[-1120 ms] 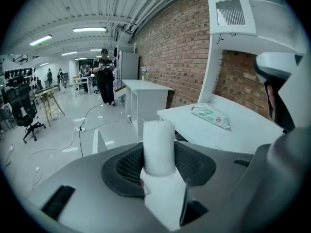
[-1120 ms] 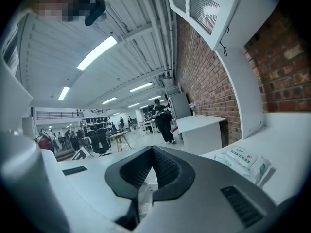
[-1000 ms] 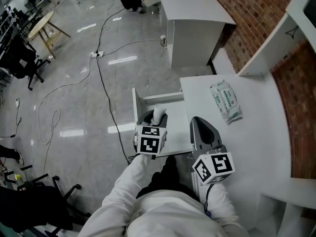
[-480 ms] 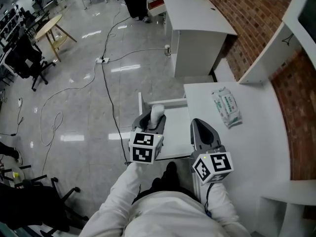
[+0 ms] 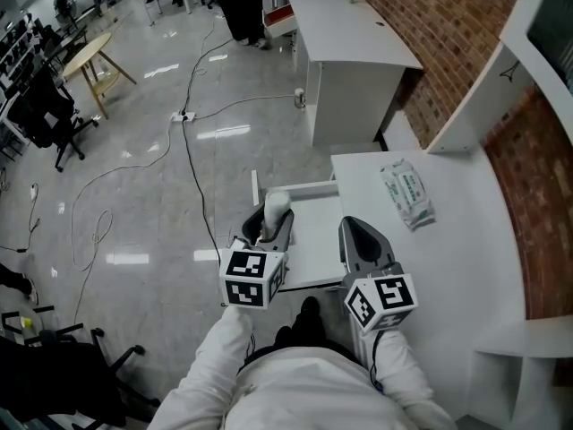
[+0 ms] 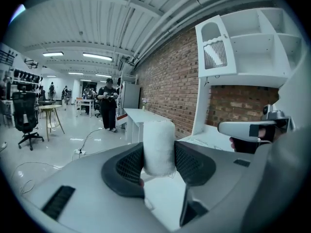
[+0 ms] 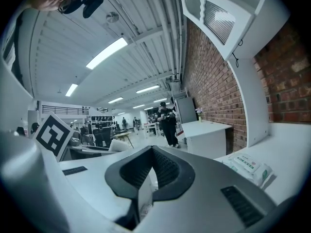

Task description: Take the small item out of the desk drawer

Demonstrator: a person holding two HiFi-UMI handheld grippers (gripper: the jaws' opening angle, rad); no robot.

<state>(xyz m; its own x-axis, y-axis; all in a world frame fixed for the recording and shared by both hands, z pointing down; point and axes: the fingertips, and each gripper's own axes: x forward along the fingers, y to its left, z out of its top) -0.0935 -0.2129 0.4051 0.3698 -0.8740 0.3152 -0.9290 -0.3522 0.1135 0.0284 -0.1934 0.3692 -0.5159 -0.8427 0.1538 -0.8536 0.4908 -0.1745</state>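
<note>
The small item (image 5: 276, 205) is a white fuzzy cylinder, held upright. My left gripper (image 5: 273, 217) is shut on it and carries it above the left part of the open white drawer (image 5: 301, 188). In the left gripper view the item (image 6: 159, 146) stands between the black pads (image 6: 130, 165) of that gripper (image 6: 159, 155), which press on both its sides. My right gripper (image 5: 354, 227) hovers over the desk's front edge, just right of the drawer, with its jaws together and nothing in them. The right gripper view shows its pads (image 7: 165, 168) meeting at the tip.
A pack of wet wipes (image 5: 407, 193) lies on the white desk (image 5: 448, 267) to the right. A white shelf unit (image 5: 501, 70) stands against the brick wall. Cables (image 5: 186, 141) run over the grey floor at left; a second desk (image 5: 354, 25) stands further off.
My left gripper has risen out of the drawer with the white item in it and drifted slightly left. The right gripper has shifted only a little.
</note>
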